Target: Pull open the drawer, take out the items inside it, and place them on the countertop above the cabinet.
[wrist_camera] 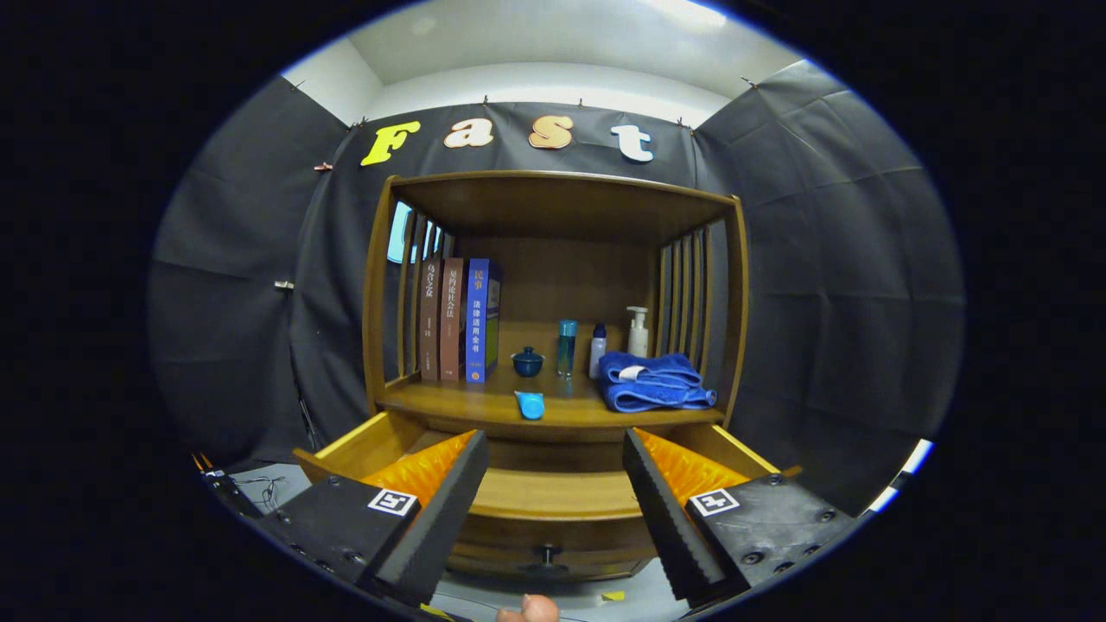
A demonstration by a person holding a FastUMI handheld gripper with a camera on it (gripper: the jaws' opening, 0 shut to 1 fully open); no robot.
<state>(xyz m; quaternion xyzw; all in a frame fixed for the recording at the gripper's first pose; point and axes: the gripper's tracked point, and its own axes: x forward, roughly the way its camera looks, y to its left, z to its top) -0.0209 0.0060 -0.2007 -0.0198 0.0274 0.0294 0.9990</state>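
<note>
Both fingers of the gripper stand wide apart with nothing held between them, hanging over the pulled-out drawer of the wooden cabinet. Between the fingers the drawer's pale wooden floor shows, and its dark knob sits on the front panel just below. What else lies in the drawer I cannot tell, since the fingers cover its two ends. Beyond the fingers, on the countertop above the drawer, a small light-blue item lies near the front edge, its long axis running front to back. Behind it stand a dark blue lidded cup, a teal bottle, a small white bottle and a pump bottle. Three books stand upright at one side; a folded blue towel lies at the other. Black cloth walls surround the cabinet.
</note>
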